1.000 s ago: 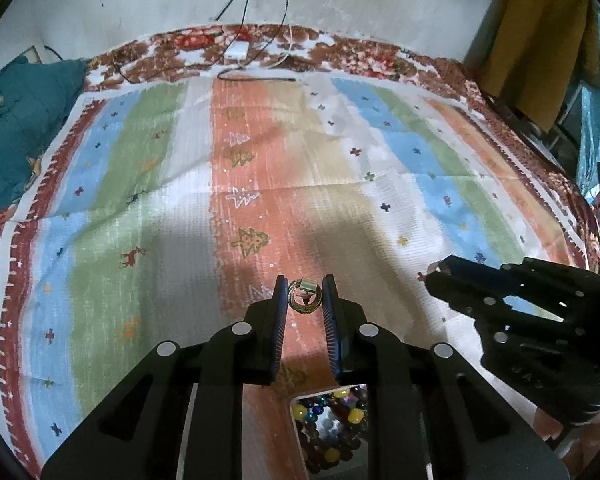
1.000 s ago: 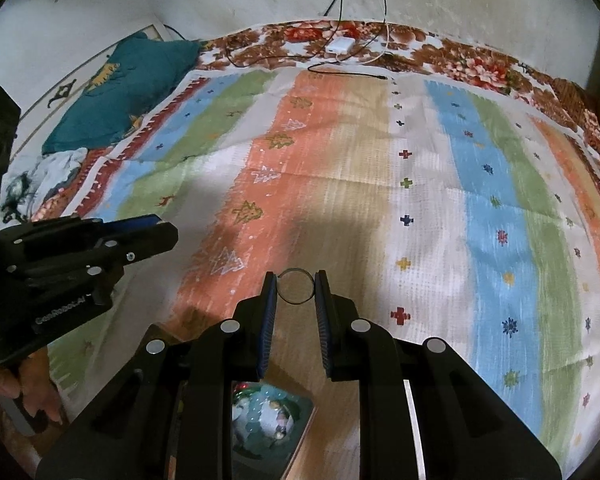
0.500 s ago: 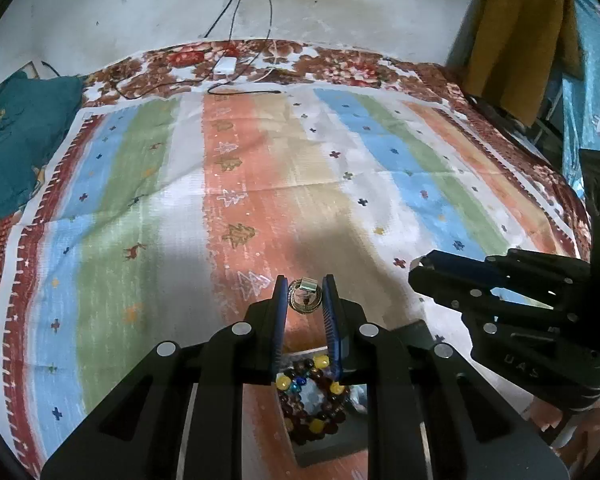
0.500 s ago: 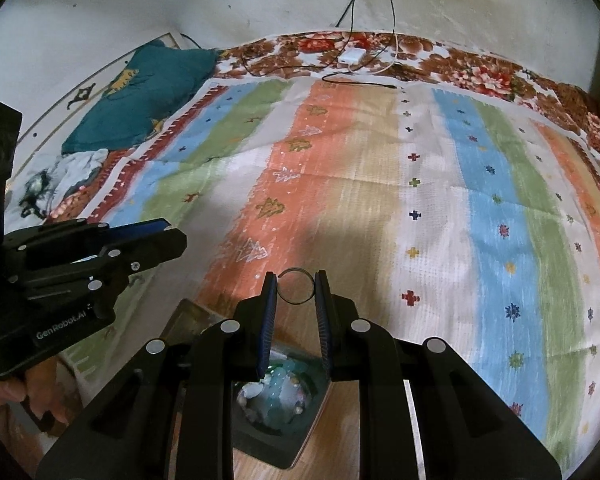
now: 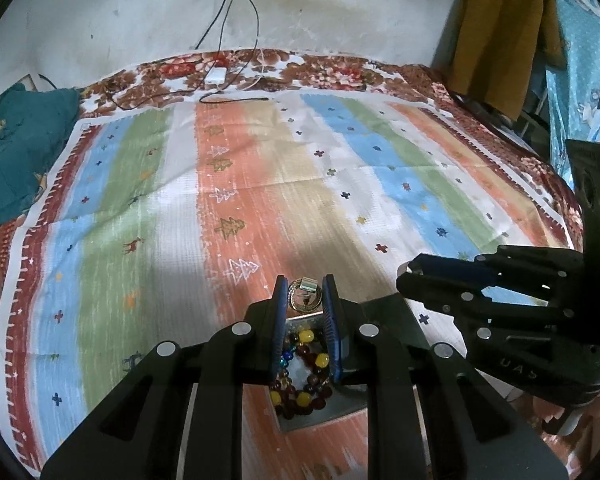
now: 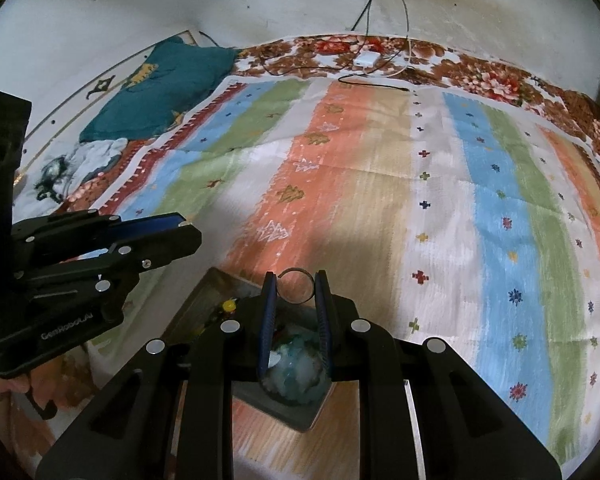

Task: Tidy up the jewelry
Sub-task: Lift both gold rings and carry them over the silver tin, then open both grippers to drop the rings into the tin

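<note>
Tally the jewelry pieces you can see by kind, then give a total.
Rings held between gripper fingers: 2, a gold-coloured ring with a pale rectangular top and a plain thin dark metal ring
Beaded bracelets in the grey tray: 2, a dark red and yellow bead bracelet and a pale teal bead bracelet
Total: 4

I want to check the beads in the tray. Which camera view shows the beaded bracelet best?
The left wrist view: the beaded bracelet, with yellow, dark red and blue beads, lies in the grey tray, seen between the fingers of the left gripper. The right wrist view shows only a yellow bead or so at the tray's edge; the right gripper hides the rest.
</note>
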A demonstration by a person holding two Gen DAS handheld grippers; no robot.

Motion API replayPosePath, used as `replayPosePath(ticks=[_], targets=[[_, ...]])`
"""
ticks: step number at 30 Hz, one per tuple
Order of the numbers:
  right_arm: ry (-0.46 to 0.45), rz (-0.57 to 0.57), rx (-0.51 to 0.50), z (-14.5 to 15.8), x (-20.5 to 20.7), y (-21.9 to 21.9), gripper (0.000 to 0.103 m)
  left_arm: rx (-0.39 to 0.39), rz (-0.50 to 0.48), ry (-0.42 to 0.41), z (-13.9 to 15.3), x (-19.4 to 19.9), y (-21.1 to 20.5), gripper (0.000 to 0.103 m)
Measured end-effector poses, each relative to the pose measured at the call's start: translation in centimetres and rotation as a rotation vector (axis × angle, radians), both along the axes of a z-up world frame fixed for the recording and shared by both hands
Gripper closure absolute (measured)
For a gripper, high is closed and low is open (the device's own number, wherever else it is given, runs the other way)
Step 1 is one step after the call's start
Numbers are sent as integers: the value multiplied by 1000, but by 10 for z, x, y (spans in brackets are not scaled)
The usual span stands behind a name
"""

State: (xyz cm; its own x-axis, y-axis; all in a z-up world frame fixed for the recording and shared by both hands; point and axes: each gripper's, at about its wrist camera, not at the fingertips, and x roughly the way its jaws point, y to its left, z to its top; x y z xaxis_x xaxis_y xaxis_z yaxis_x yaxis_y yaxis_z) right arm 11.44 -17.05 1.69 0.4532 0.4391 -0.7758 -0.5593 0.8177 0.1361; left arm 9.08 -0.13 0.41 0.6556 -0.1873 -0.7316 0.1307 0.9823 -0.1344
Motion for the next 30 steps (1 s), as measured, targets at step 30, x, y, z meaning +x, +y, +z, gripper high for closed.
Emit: replayPosePath(ticks=[30], targets=[[13, -9, 16, -1, -20, -24, 45, -36, 31, 9, -3, -25, 13, 52]])
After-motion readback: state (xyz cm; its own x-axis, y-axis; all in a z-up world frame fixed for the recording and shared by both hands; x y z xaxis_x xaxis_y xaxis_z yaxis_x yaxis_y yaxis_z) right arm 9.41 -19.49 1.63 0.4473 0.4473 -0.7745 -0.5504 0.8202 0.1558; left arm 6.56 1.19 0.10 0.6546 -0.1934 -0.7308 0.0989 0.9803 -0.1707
